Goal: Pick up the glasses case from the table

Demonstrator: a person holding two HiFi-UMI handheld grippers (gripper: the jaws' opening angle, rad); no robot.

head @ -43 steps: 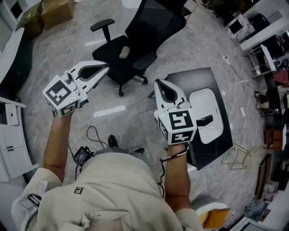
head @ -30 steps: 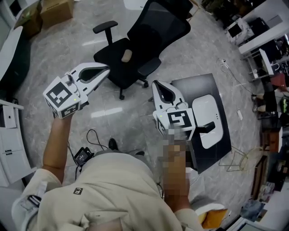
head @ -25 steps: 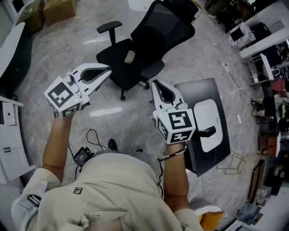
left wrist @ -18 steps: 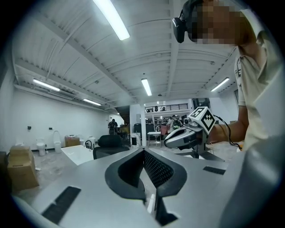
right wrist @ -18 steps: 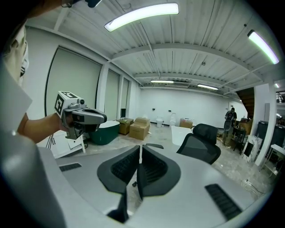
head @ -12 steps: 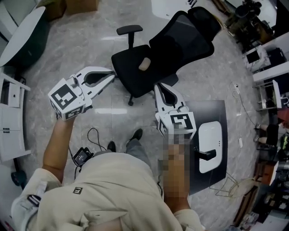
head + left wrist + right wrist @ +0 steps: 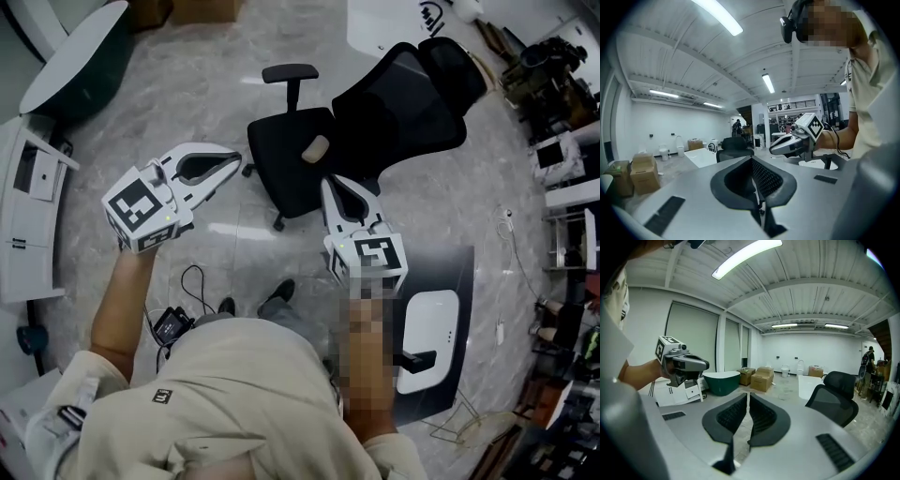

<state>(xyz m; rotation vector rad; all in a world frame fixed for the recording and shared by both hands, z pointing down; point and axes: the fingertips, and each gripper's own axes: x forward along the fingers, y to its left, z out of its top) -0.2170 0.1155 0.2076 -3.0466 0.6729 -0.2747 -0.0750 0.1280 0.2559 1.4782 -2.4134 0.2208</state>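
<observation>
Seen from above, a person in a beige top stands on a grey marble-patterned floor (image 7: 187, 84), holding a white hand-held gripper in each hand.

The left hand-held gripper (image 7: 236, 163) sits at about 9 o'clock from the picture's centre, with its tips aimed toward 3 o'clock. Its jaws are pressed together with nothing between them. The right hand-held gripper (image 7: 328, 184) is near the centre and points toward 12 o'clock. Its jaws are closed to a hairline slit and hold nothing.

Beyond both, at 12 to 1 o'clock, stands a black mesh-backed office chair (image 7: 394, 103). A small beige oblong object (image 7: 316, 148) lies on its seat. At 4 to 5 o'clock is a dark rectangular bench (image 7: 452, 272) carrying a white rounded-rectangle panel (image 7: 427, 333).

Whether the beige object is the glasses case cannot be told, and no view shows a case clearly.
</observation>
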